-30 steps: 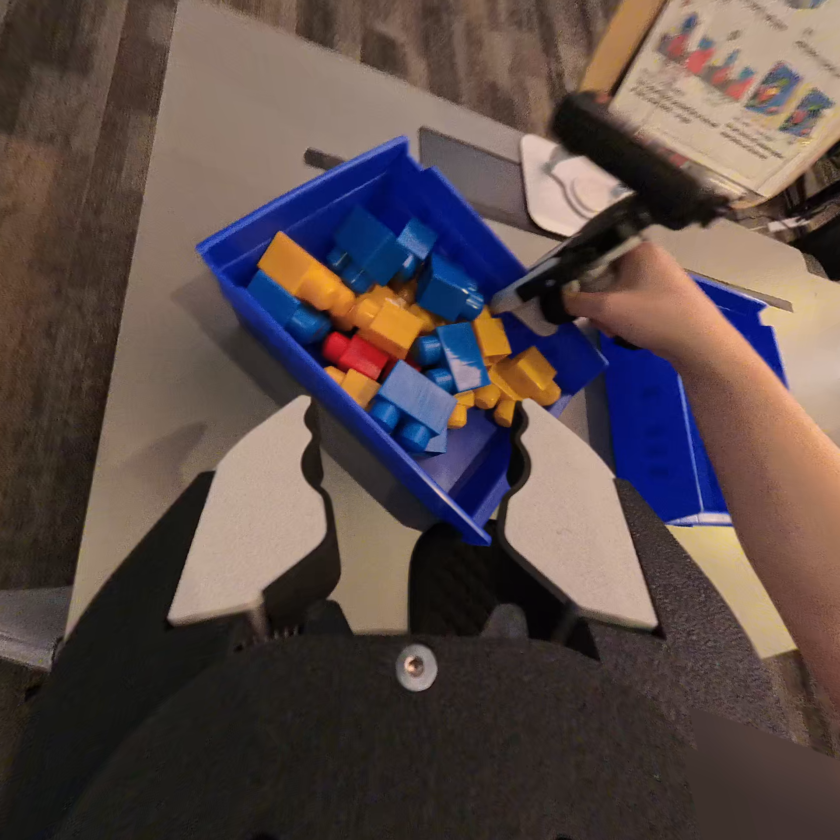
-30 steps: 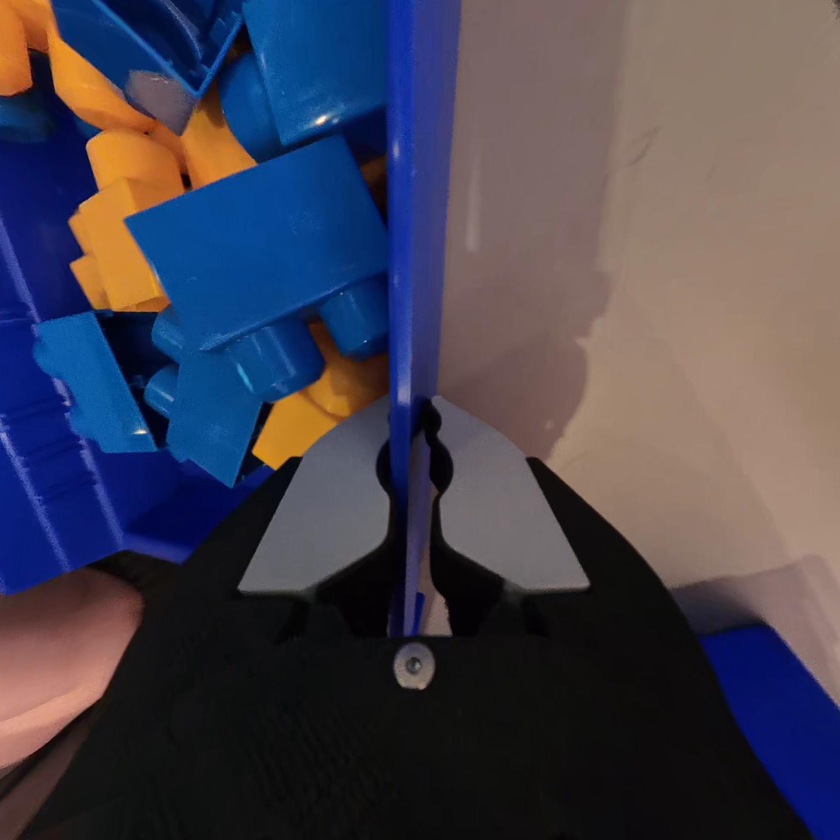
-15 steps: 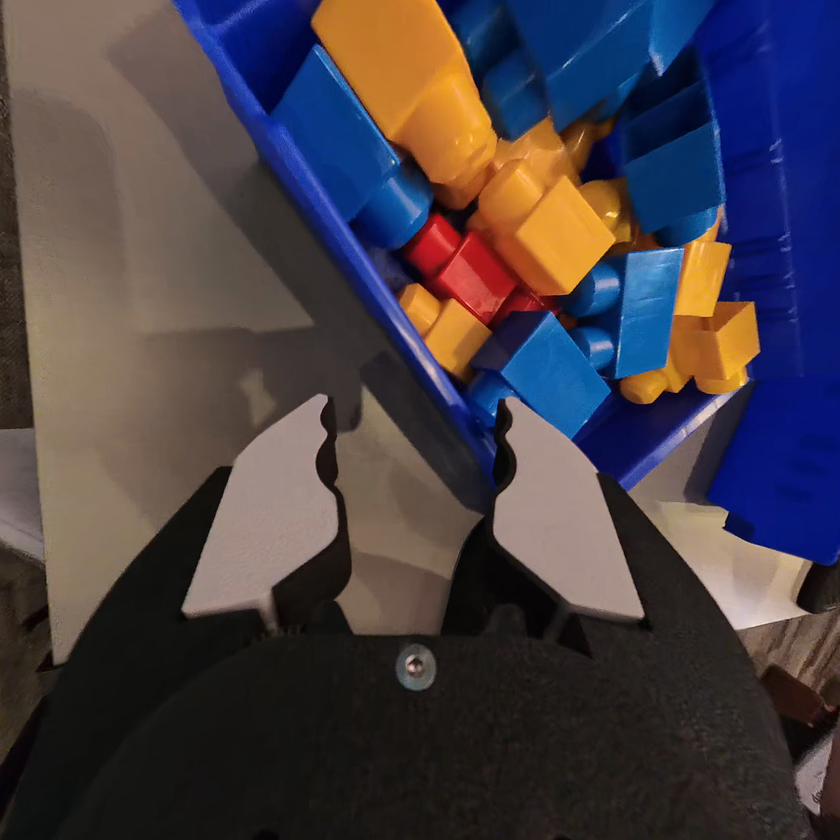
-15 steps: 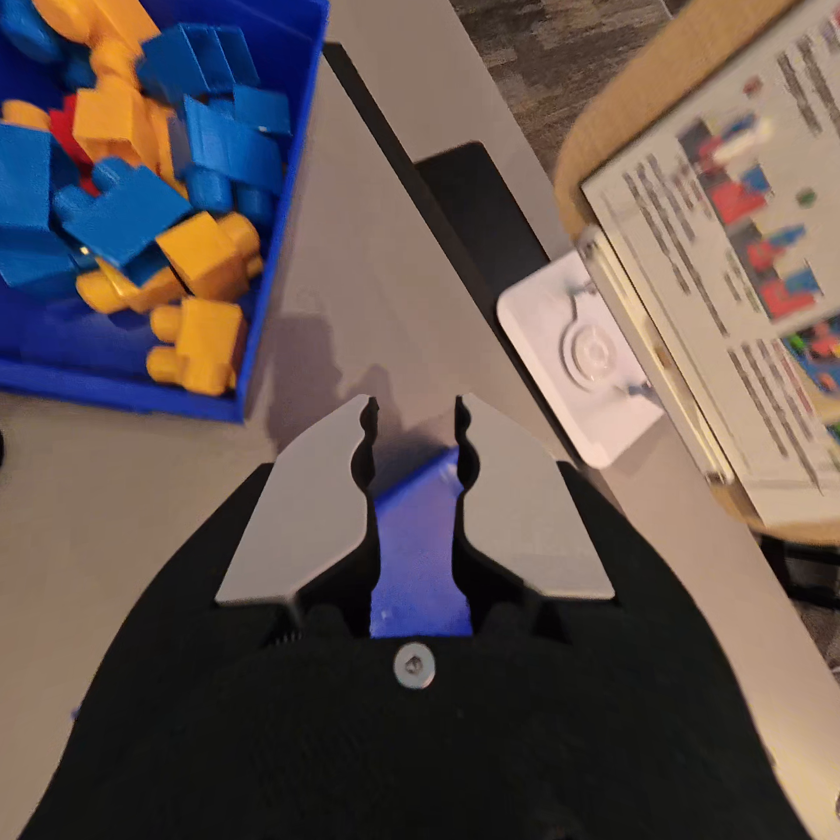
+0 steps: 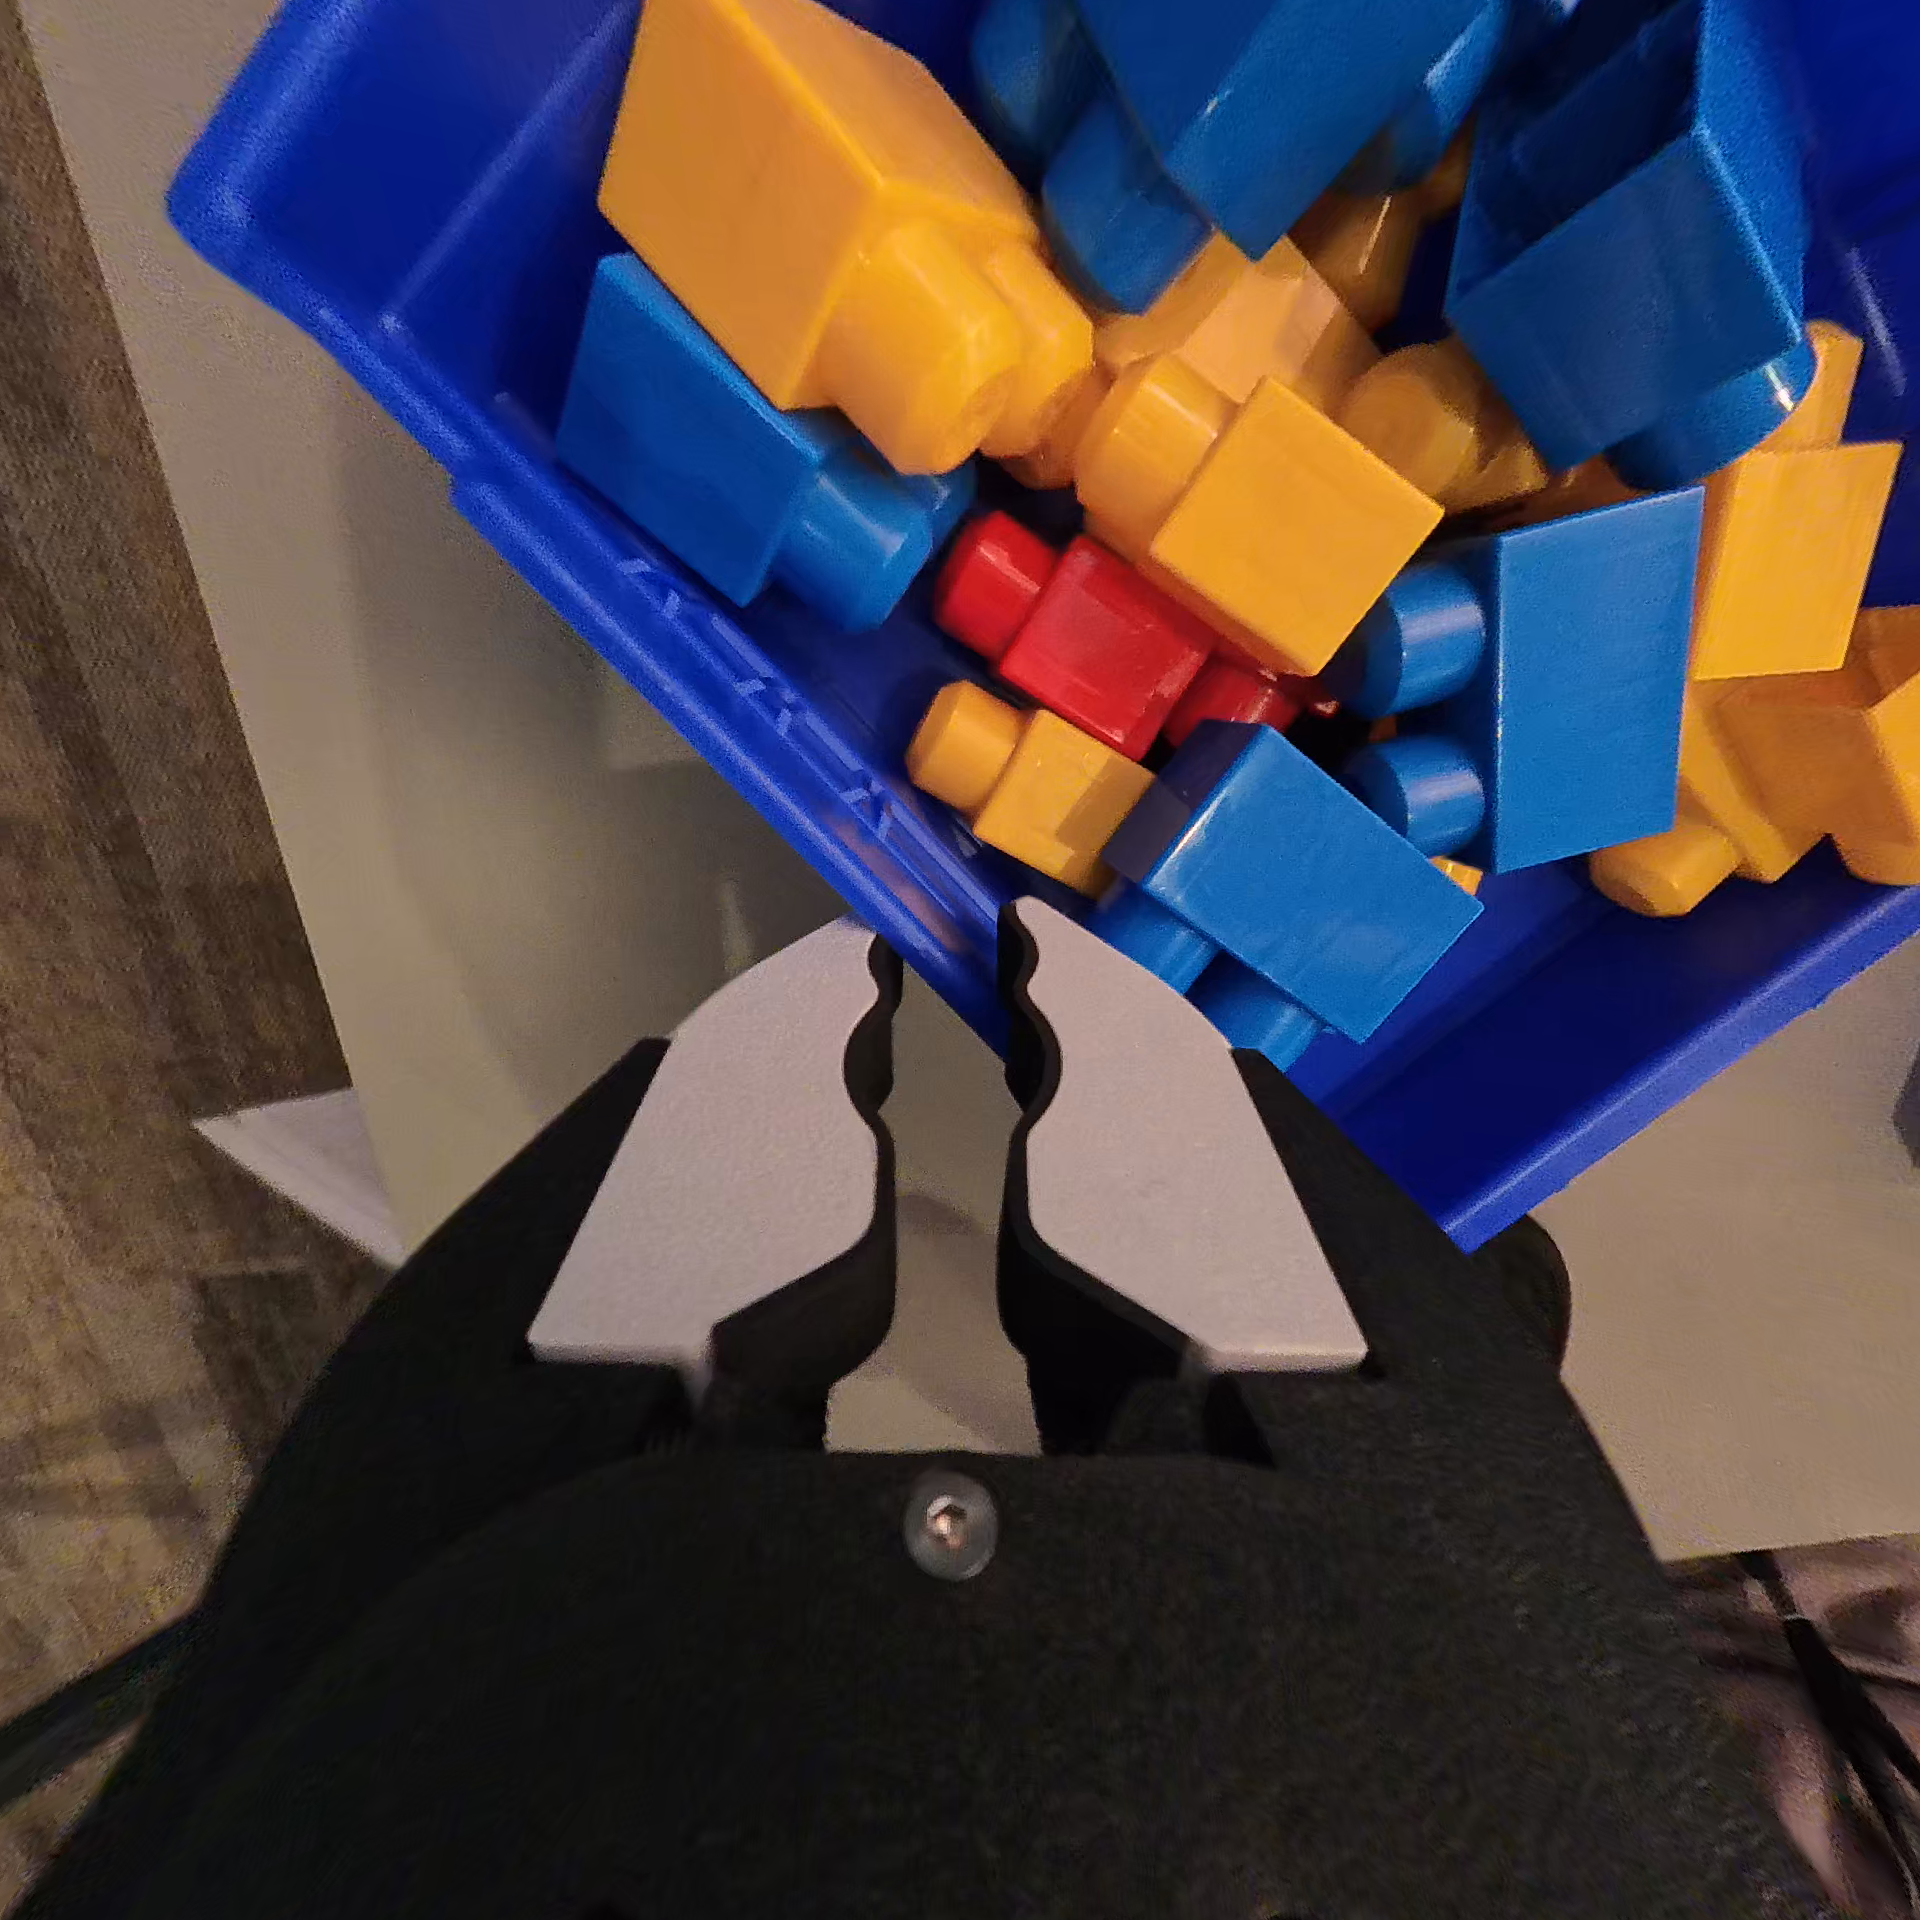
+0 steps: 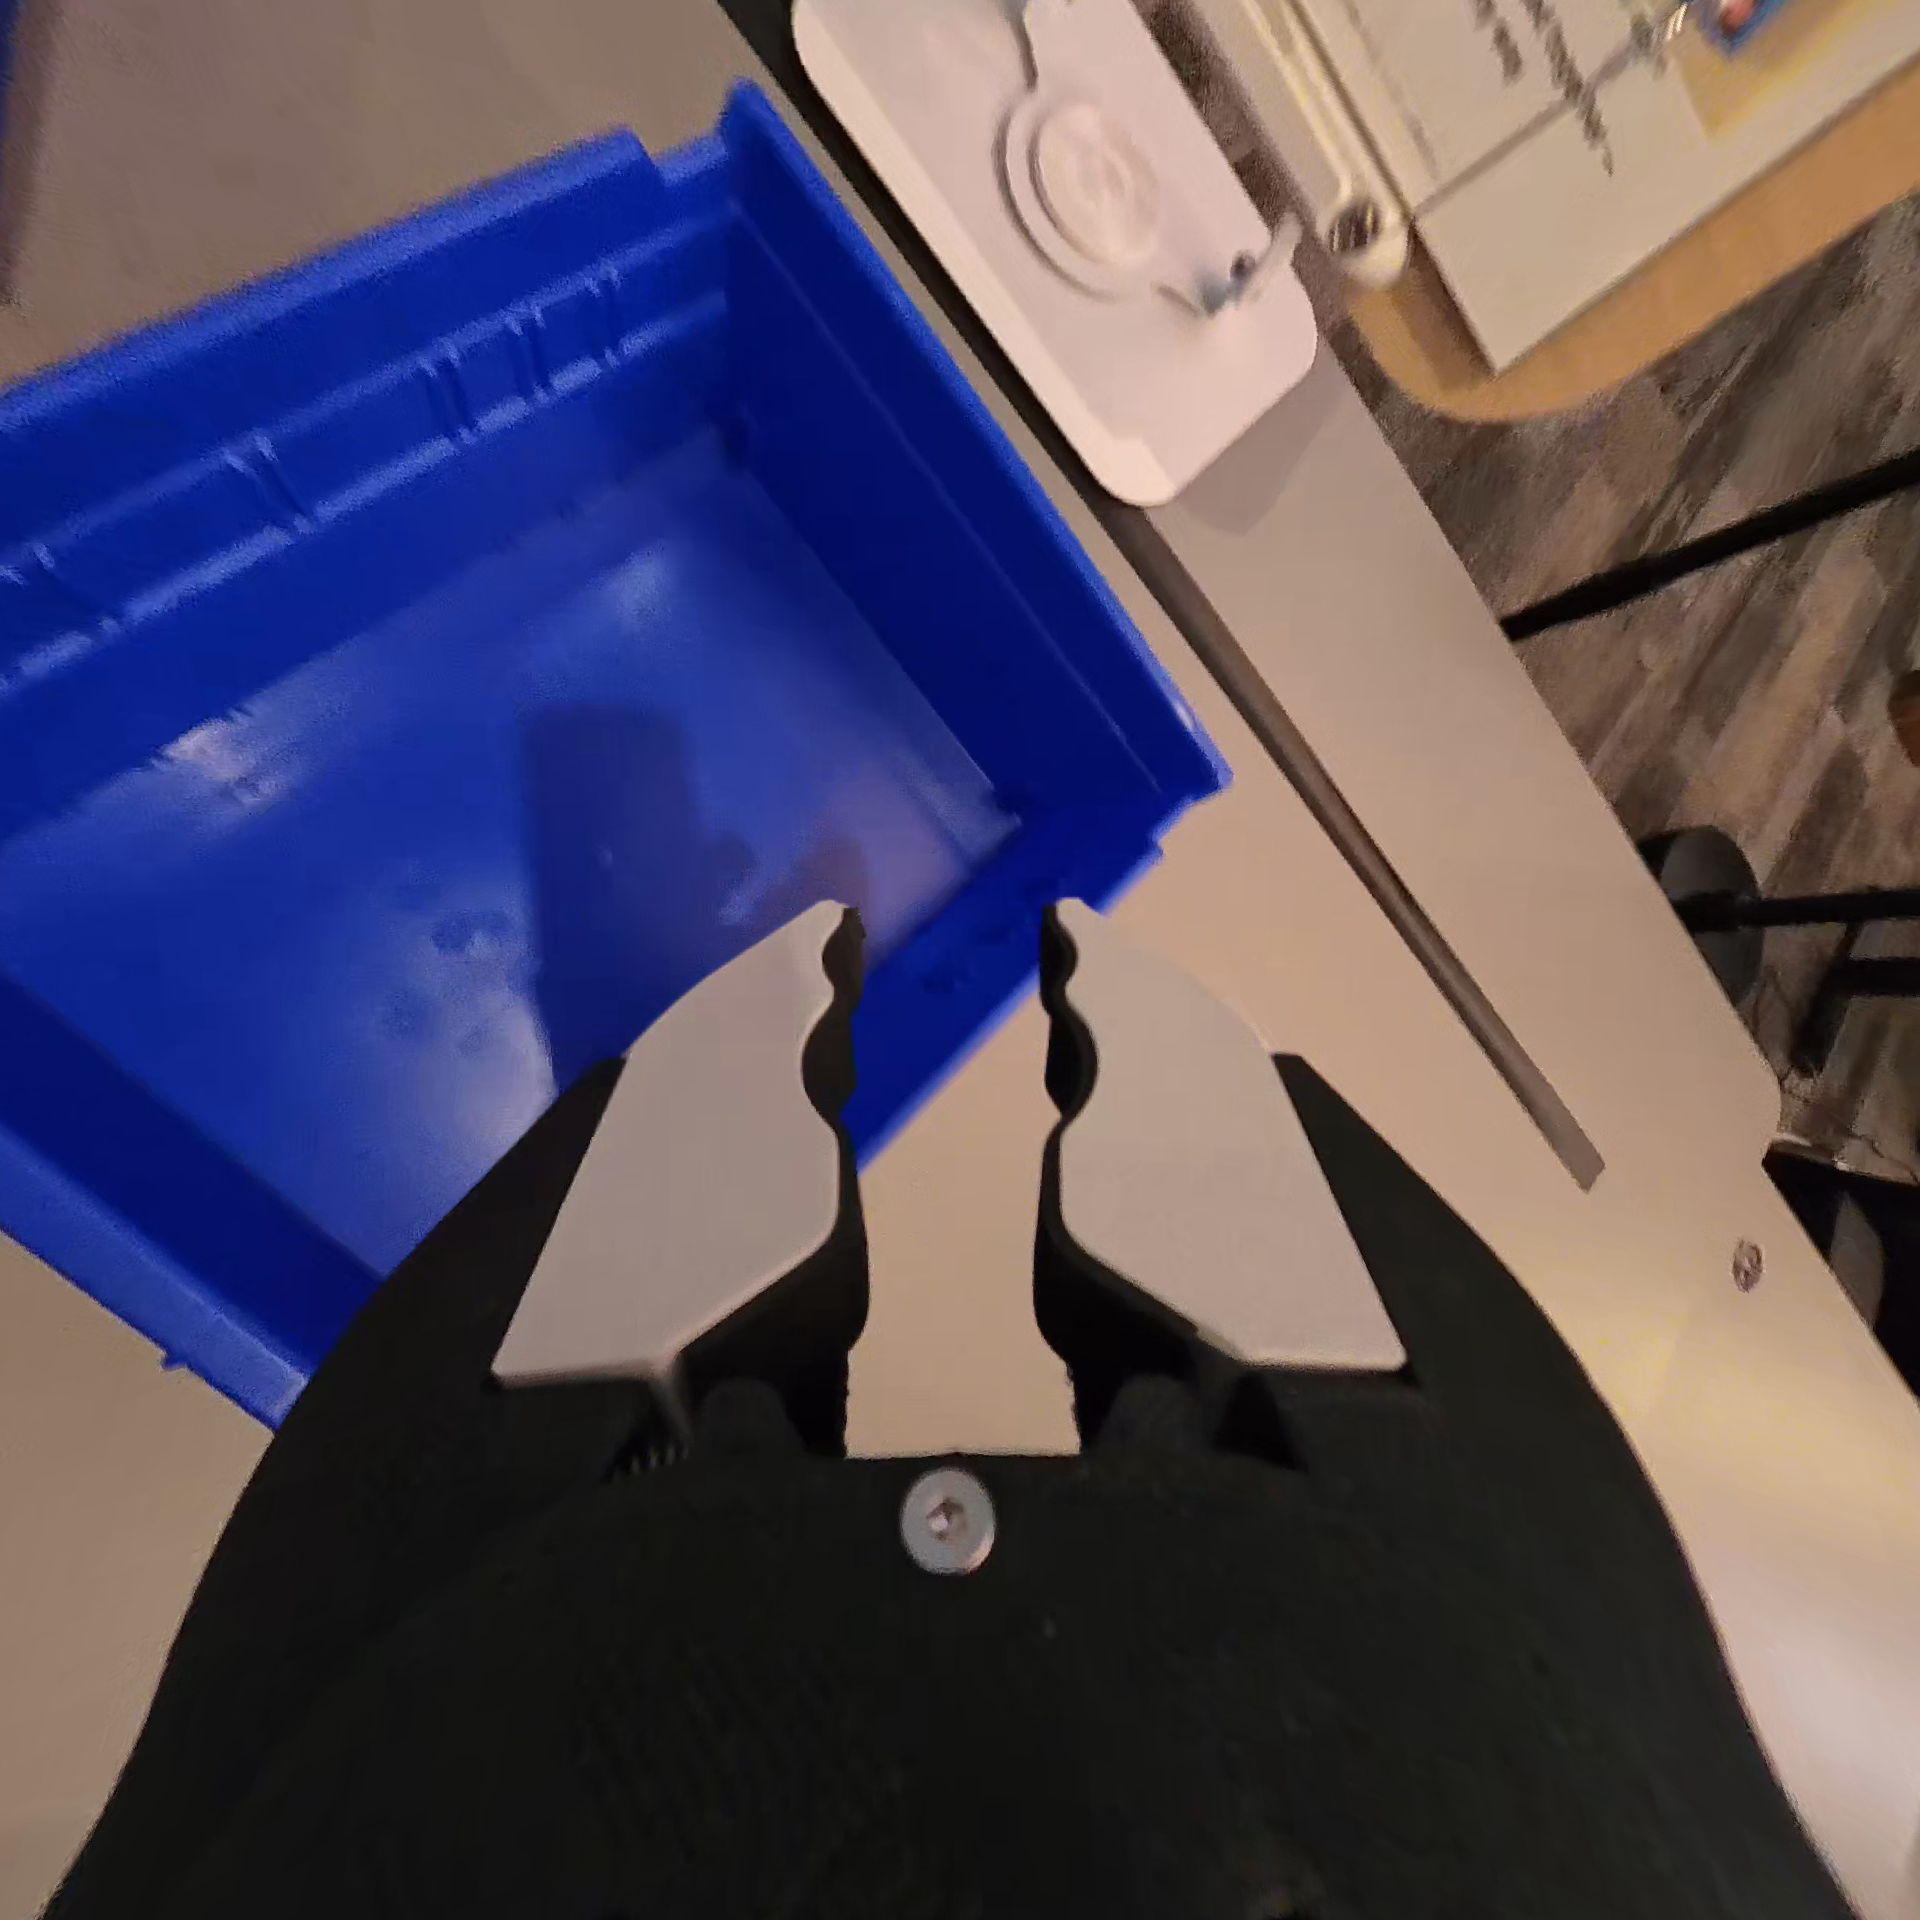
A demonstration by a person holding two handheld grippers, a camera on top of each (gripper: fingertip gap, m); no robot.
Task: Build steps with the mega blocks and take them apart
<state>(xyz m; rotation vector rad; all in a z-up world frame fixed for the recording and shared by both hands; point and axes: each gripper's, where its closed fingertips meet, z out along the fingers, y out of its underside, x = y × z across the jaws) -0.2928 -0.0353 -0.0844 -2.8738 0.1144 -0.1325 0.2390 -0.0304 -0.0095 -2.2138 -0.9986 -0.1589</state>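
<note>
Left gripper [image 5: 945, 971]: jaws are set narrow, straddling the side wall of the loaded blue bin [image 5: 665, 623] near its corner; whether the wall is actually pinched cannot be told, as a gap shows between the fingers lower down. The mega blocks [image 5: 1288, 520], in yellow, blue and red, are heaped loose inside this bin, from 12 to 3 o'clock of the fingertips. A red block [image 5: 1101, 644] lies wedged low in the heap.

Right gripper [image 6: 951, 925]: jaws are held moderately apart and nothing is gripped. They hover over the corner wall of a second blue bin [image 6: 966, 488], which appears empty. A white plate-like fitting [image 6: 1049, 208] lies on the grey table [image 6: 1455, 1039] at 1 o'clock.

Step judged in hand: preparation, bins being positioned; no block is out and no steps are built. The next move is judged to call for steadying the loaded bin and withdrawing a first block.
</note>
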